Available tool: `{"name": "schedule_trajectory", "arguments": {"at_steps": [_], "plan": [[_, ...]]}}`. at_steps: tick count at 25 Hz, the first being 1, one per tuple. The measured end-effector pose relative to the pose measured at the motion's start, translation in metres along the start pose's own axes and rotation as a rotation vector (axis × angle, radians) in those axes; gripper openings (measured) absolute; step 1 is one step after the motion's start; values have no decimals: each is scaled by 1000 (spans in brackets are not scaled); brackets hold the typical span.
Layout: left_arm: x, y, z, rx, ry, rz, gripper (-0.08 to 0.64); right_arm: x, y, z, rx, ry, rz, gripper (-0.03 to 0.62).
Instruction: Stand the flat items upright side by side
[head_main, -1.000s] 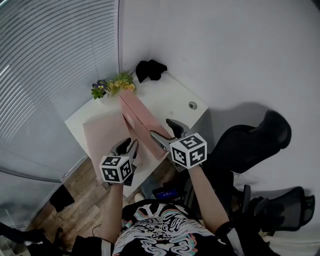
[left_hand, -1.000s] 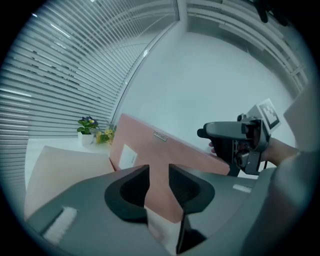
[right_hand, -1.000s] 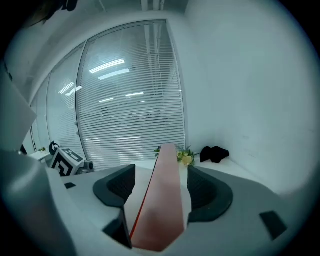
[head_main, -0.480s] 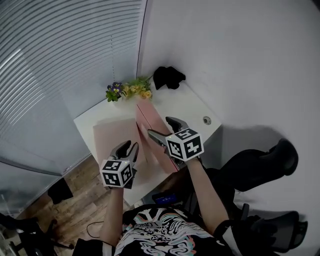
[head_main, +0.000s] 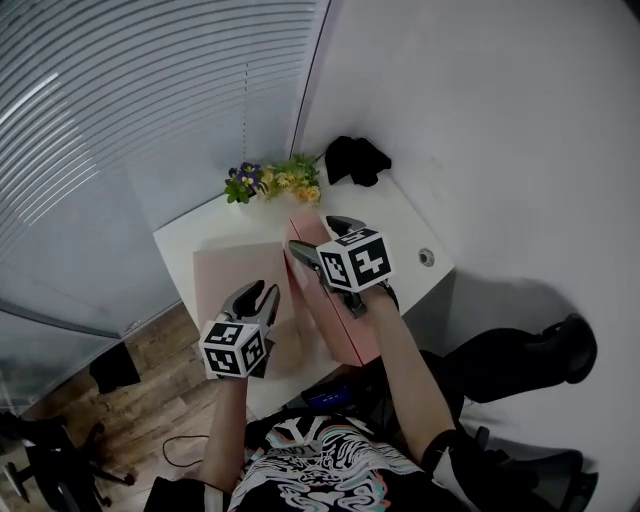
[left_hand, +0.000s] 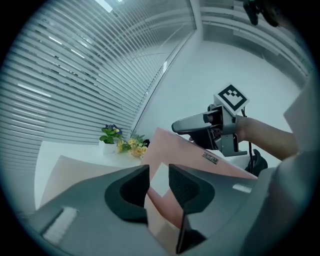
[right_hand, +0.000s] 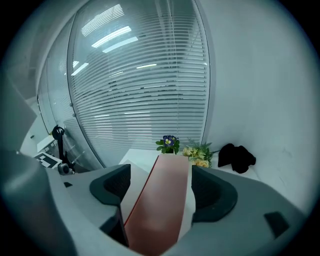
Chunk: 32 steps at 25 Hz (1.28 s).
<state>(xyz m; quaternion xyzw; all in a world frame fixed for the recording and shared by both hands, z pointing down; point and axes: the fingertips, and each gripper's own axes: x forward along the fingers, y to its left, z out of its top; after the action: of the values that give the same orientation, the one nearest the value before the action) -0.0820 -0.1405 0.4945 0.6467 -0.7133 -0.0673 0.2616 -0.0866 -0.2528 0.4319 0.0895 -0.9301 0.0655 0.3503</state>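
Pink upright board (head_main: 335, 315) sitting between jaws of right claw (head_main: 312, 236), jaws just been opening wide, pads not touching it. Left claw (head_main: 260, 293) narrow, looks like it's pinching board's near corner. Second pink board (head_main: 235, 275) lying flat just left of left claw. imo: be steadying with left pinch, backing right claw off slowly, otherwise board probably tipping.

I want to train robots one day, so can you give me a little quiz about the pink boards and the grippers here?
1. True or false: the left pink board stands upright.
2. What is between the right gripper's jaws? A) a pencil B) the upright pink board C) a mug
3. Fill in: the small ___ stand at the back of the white desk, beside the black bundle.
Key: 1 false, it lies flat on the desk. 2 B; those jaws have just been opening and stand wide apart. 3 flowers.
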Motion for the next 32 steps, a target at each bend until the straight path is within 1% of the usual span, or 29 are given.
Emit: {"name": "schedule_trajectory", "arguments": {"at_steps": [5,10,11,13,14,22,25,32], "plan": [[9,6,8,-14,-19,5,121,18,-4,2,14,43,15,400],[15,3,9,-23,-27,5,121,28,-5,-8,8,121,13,405],[16,1,10,-21,-29,4,121,28,-6,-11,10,145,10,398],[18,-2,10,-18,-28,1,120,31,-8,-18,25,190,10,345],[19,-3,9,-16,-23,1,120,32,-8,-19,43,197,13,350],[23,-10,0,-6,4,-13,120,33,-11,-21,113,173,-6,324],[24,-10,-1,-2,10,-10,118,33,-13,-20,119,169,-7,321],[21,-12,-3,-7,11,-10,117,22,-22,-26,149,154,-47,319]]}}
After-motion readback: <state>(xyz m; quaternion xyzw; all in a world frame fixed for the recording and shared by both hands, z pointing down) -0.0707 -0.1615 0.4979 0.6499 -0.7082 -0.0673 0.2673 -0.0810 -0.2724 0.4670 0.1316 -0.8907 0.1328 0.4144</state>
